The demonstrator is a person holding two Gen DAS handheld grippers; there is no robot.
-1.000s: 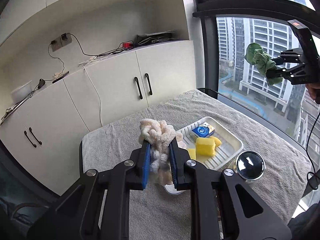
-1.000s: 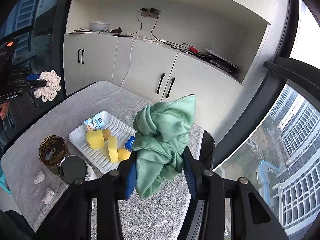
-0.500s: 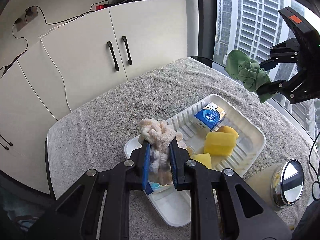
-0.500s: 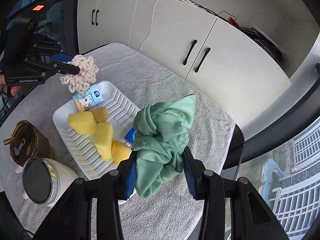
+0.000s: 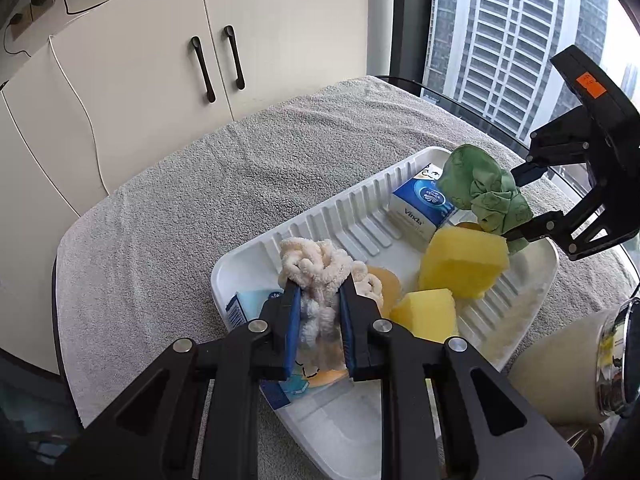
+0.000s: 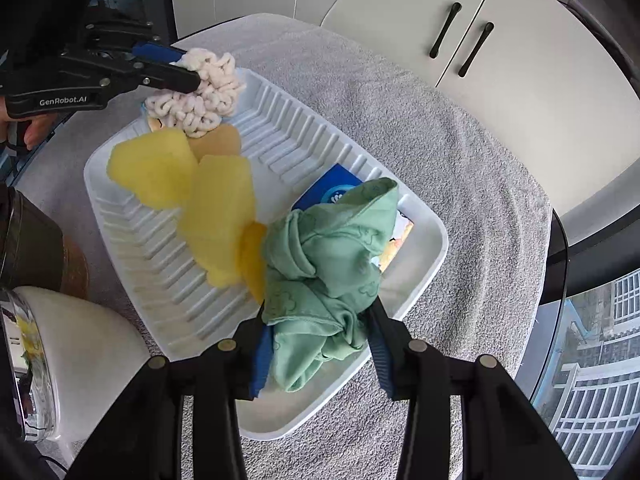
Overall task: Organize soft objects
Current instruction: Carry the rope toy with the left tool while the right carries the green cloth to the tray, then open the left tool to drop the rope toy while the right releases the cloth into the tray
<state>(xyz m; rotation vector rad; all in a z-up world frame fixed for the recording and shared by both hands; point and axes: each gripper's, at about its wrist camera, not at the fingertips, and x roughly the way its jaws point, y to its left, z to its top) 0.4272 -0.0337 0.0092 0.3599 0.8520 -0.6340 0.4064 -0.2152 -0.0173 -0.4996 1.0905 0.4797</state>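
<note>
Both my hands have come down from high above the counter (image 5: 168, 208) and they now hang close over the white tray (image 5: 408, 172), so the carrying part is almost finished and the next step, I judge, is the letting go. My left gripper (image 5: 320, 320) is clenched tight on the cream knitted bundle (image 5: 316, 272), which is over the near-left corner of the tray, above a light blue tissue pack (image 5: 248, 308); I cannot tell if the bundle already touches something below. My right gripper (image 6: 320, 344) grasps the green cloth (image 6: 332, 256), with the pads pressing its lower folds, and the cloth is over the other end of the tray, partly covering the dark blue tissue pack (image 6: 332, 188). The cloth is crumpled, but its long axis runs from the jaws outward, toward the far cabinet in the right wrist view, with one loose corner as the tip. The bundle has no clear long axis; it is a loose lump that bulges out past the fingertips. Yellow sponges (image 6: 152, 168) lie between the two places, so each drop has little free room and the soft things may land on top of them.
</note>
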